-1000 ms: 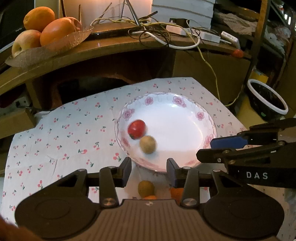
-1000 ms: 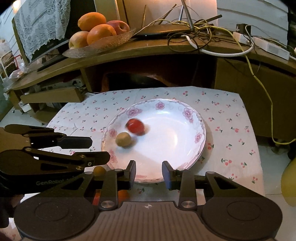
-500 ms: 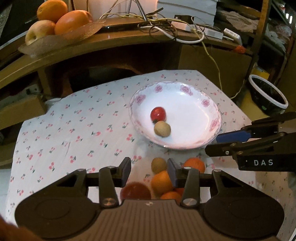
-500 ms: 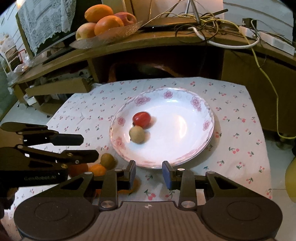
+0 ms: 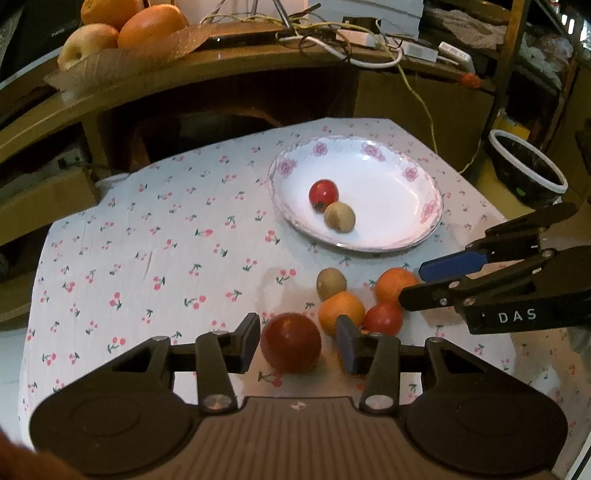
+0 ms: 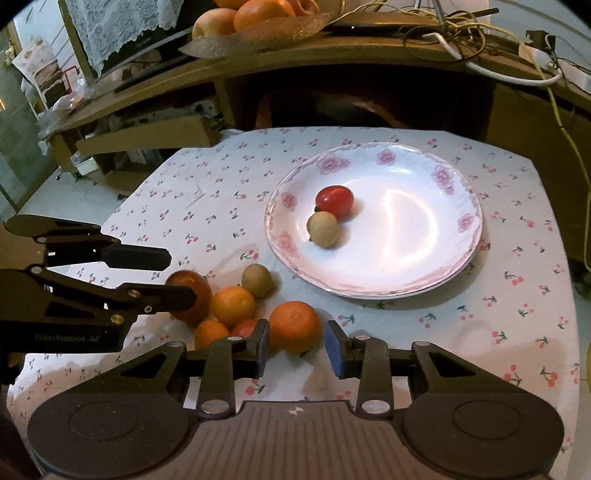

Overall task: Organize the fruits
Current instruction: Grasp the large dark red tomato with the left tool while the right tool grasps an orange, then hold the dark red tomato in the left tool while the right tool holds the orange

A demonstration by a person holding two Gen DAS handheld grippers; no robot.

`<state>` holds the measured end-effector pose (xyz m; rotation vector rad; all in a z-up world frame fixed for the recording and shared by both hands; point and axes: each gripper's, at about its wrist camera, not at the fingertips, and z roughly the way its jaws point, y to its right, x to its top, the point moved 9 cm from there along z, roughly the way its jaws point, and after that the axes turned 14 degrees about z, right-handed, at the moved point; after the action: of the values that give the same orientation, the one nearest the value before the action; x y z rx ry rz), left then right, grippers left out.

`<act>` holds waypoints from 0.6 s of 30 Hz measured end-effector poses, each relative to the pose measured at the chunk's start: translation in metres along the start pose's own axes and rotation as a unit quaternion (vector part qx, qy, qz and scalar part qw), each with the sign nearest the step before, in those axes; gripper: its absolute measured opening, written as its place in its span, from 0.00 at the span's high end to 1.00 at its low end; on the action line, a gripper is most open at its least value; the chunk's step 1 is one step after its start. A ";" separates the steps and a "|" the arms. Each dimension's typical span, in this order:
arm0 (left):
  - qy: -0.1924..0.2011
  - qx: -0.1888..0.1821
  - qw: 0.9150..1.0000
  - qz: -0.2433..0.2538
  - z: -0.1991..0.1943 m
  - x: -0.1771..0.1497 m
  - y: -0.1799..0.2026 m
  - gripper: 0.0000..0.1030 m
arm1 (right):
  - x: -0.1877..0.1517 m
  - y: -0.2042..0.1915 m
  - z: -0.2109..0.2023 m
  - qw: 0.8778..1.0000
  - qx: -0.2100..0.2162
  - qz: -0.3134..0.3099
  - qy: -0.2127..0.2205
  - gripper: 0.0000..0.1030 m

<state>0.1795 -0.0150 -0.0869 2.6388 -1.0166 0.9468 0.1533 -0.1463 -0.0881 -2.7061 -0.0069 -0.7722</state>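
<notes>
A white floral plate (image 5: 354, 244) (image 6: 369, 291) holds a red tomato (image 5: 324, 192) (image 6: 334, 201) and a brown round fruit (image 5: 340, 217) (image 6: 323, 229). Near the cloth's front edge lies a pile: a big red fruit (image 5: 291, 347) (image 6: 188, 295), oranges (image 5: 340, 312) (image 6: 232, 306), a brown fruit (image 5: 331, 283) (image 6: 257, 280) and a small red one (image 5: 384, 319). My left gripper (image 5: 297, 345) (image 6: 173, 275) is opening around the big red fruit, with gaps at both pads. My right gripper (image 6: 297, 349) (image 5: 413, 284) stands open around a larger orange (image 6: 294, 325) (image 5: 395, 284).
The cherry-print cloth (image 5: 166, 258) covers a low table. Behind it a wooden shelf carries a glass dish of apples and oranges (image 5: 122, 33) (image 6: 258, 14) and tangled cables (image 5: 351, 40). A dark white-rimmed bucket (image 5: 528, 173) stands on the floor at the right.
Both grippers have drawn back from the plate toward the table's near edge. The fruit pile has come into view, the big red fruit now between the left fingers and an orange between the right.
</notes>
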 end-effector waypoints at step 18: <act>-0.030 -0.019 0.999 -0.029 0.030 -0.014 -0.009 0.48 | 0.002 0.003 0.007 1.000 -0.001 0.017 -0.008 0.62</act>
<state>0.1921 -0.0114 -0.1184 2.6639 -0.9548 0.8328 0.1584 -0.1476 -0.0937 -2.7063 0.0362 -0.7399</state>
